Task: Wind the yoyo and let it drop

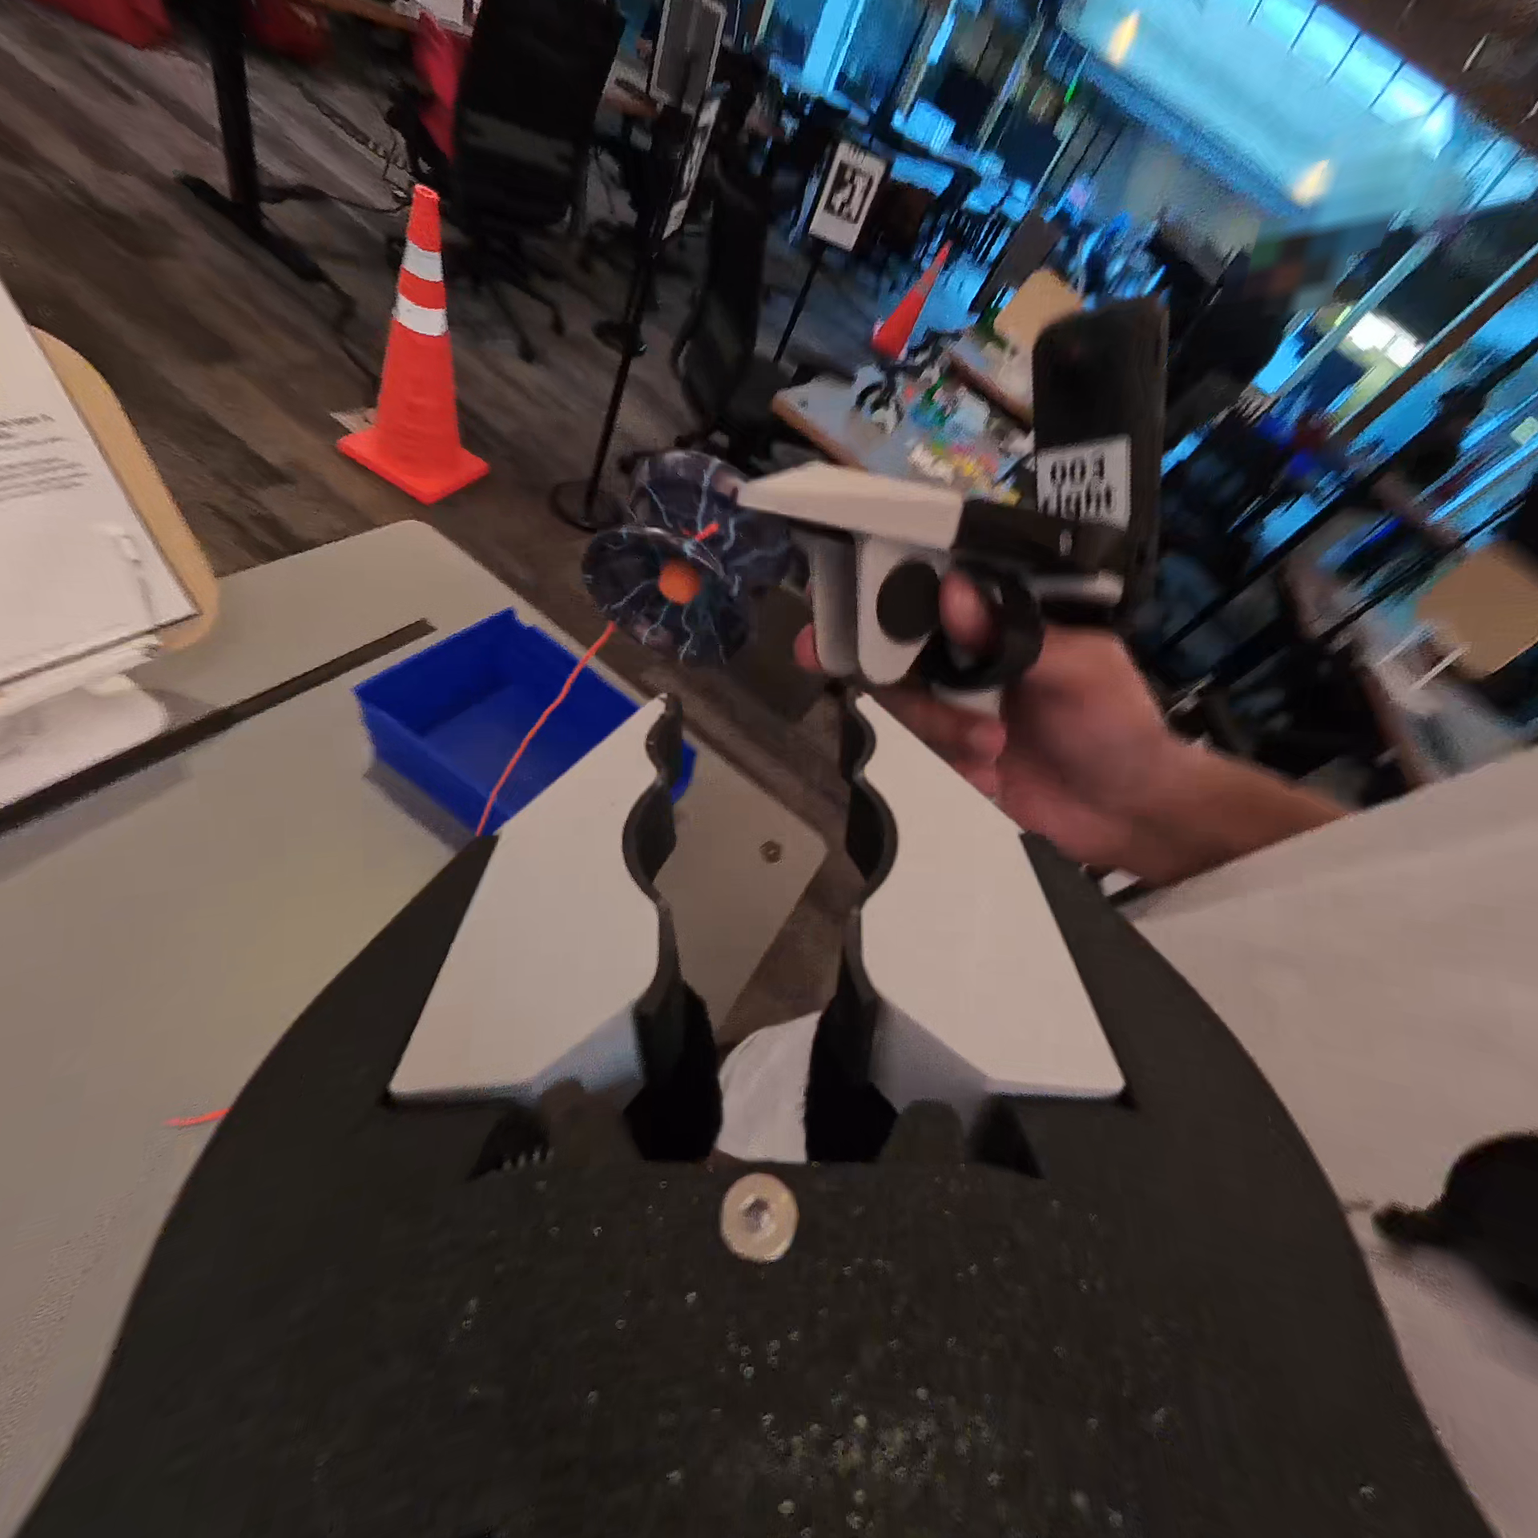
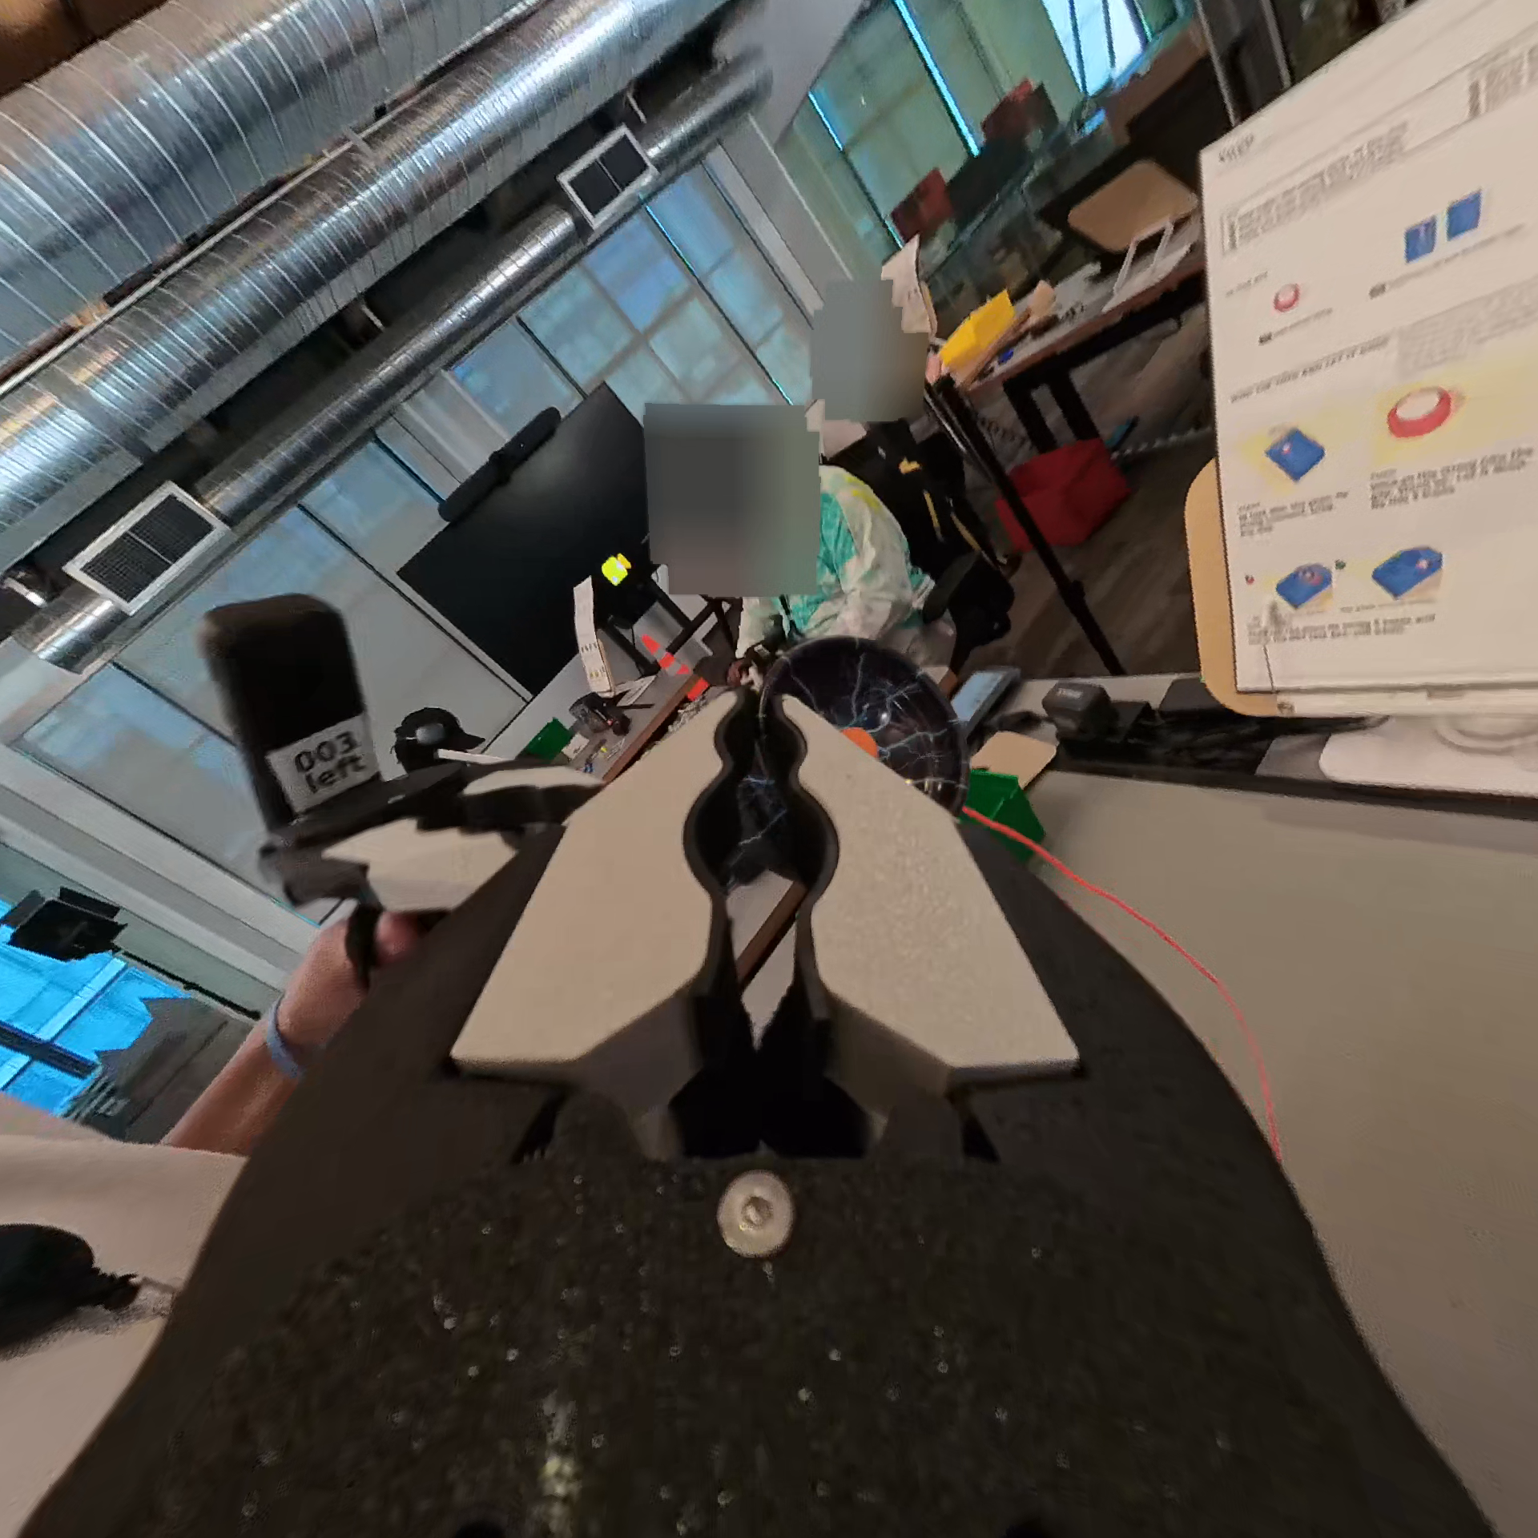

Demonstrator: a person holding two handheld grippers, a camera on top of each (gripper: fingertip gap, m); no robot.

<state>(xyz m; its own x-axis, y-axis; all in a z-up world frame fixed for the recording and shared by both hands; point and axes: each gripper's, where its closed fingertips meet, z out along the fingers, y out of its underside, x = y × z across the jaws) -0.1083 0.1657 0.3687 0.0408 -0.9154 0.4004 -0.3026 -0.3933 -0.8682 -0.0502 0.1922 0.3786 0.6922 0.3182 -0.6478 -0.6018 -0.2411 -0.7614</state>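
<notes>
Above the grey table (image 1: pixel 208 915), right gripper (image 2: pixel 761 707) pinched the yoyo (image 1: pixel 666 574) by its rim; left gripper (image 1: pixel 753 716) gaped empty. Looked hard, slick, light; orange string (image 1: pixel 541 724) dangled limp.

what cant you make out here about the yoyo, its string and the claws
- Where the string ends: left wrist view, it passes behind the left claw; right wrist view, it runs behind that claw's black body.
- How much string is wound on the yoyo: blurred, too small.
- Contact of the right claw on the yoyo: its own fingers hide it.
- Inside of the blue bin: partly hidden by its walls.
</notes>
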